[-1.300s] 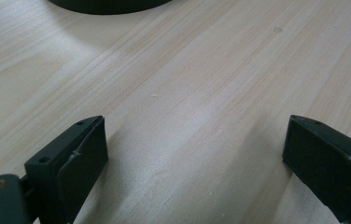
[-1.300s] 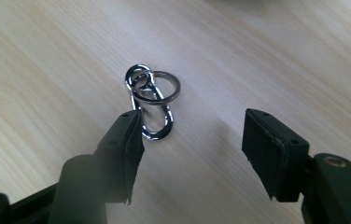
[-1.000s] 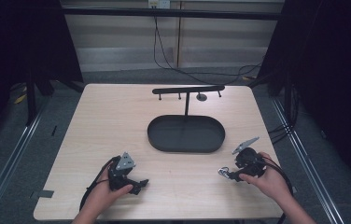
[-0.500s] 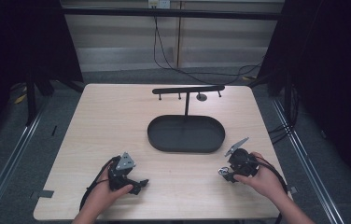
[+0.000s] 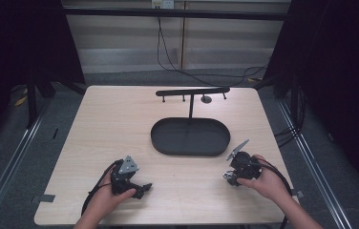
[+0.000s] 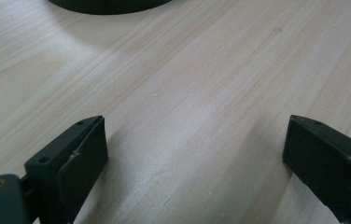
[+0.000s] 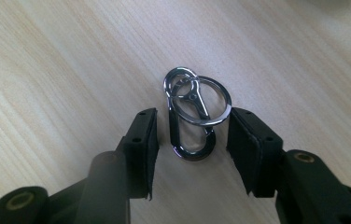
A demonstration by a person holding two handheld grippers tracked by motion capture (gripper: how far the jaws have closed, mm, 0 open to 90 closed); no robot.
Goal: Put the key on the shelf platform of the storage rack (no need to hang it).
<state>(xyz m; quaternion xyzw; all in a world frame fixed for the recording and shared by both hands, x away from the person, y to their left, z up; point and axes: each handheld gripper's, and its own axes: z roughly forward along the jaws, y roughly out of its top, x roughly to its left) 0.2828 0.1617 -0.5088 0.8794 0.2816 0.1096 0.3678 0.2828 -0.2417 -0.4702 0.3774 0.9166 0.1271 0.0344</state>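
Right tongs were closing around carabiner with key ring, pads not yet touching; clip lay flat on worktop at 5 o'clock of tray. Grasp step, we judged; next we needed squeeze, then lift. Left tongs spread, idle.

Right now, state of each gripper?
Left gripper: open, nothing between the jaws, bare table under them.
Right gripper: open, jaws have just been closing around the metal carabiner clip, pads not yet pressing it.
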